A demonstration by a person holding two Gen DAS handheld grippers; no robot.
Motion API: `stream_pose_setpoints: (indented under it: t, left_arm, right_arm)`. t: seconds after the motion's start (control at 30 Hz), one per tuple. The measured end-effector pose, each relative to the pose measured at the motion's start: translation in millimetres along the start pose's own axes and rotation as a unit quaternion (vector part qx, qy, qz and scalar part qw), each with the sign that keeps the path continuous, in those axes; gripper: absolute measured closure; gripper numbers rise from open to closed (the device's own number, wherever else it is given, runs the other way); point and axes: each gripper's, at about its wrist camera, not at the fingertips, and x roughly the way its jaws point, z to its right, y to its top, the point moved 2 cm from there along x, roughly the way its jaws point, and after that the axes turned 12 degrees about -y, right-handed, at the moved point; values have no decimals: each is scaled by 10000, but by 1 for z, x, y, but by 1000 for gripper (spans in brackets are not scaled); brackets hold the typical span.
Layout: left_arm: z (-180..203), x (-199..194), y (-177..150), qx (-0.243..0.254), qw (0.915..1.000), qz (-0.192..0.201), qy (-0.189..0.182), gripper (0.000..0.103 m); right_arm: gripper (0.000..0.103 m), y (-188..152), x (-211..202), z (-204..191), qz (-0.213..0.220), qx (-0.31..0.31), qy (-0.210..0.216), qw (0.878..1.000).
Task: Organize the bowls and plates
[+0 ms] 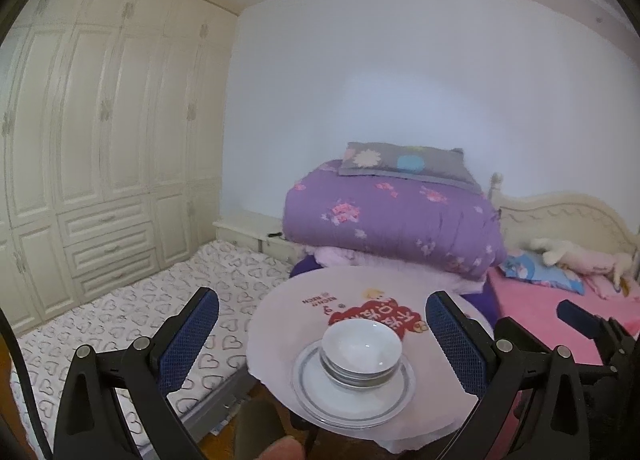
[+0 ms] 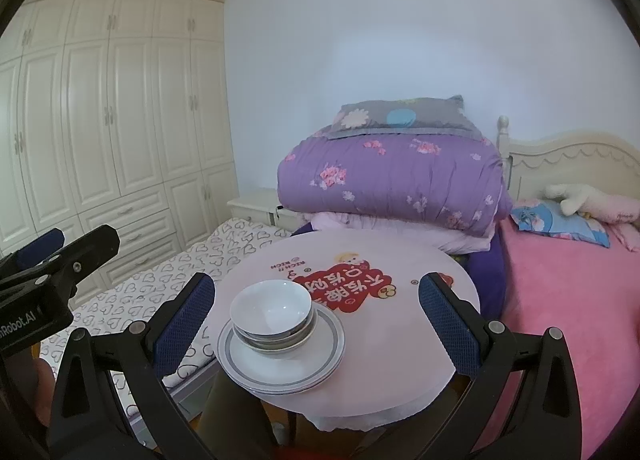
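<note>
Left wrist view: the left gripper fills the lower part of the frame with its two blue-padded fingers spread wide and nothing between them. Framed between those fingers, in the lower centre, sits a round worktop covered with a pale cloth bearing a red cartoon print. On the worktop's near side a stack of white bowls rests nested on a stack of grey-rimmed plates (how many bowls or plates is hard to count). The right gripper pokes in at the right edge of this frame, dark and partly cut off.

Right wrist view: the right gripper likewise stands wide apart and empty, its blue pads flanking the worktop. The bowls sit left of centre, on top of the plates, which lie at the worktop's near left edge. The left gripper shows at the left edge, above a bed with a heart-patterned sheet.

Behind the worktop, in the centre right of both frames, a folded purple quilt carries a grey flowered pillow. A pink blanket covers the bed at the right, and cream wardrobe doors fill the left.
</note>
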Motion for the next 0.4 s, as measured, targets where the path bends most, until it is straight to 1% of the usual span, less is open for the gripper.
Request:
stream_pose_setpoints:
  t: [0.1,0.17,0.27,0.4]
  left_arm:
    - [3,-1,-1,41,9999,91,61,1]
    - [4,-1,-2,2,9999,117,-18,1]
    - [2,4,-6,-69,9999,62,-122,1]
    - [-1,8,-8,-95,9999,37,-65,1]
  right_arm:
    - [0,-1,0,-1,-2,-11,16,10000]
    - [0,-2,0,-1,-17,-12,29,10000]
    - [0,-3,1,-2,-46,-9,61,10000]
    - [0,-2,2,-4,-68,-16,80,9999]
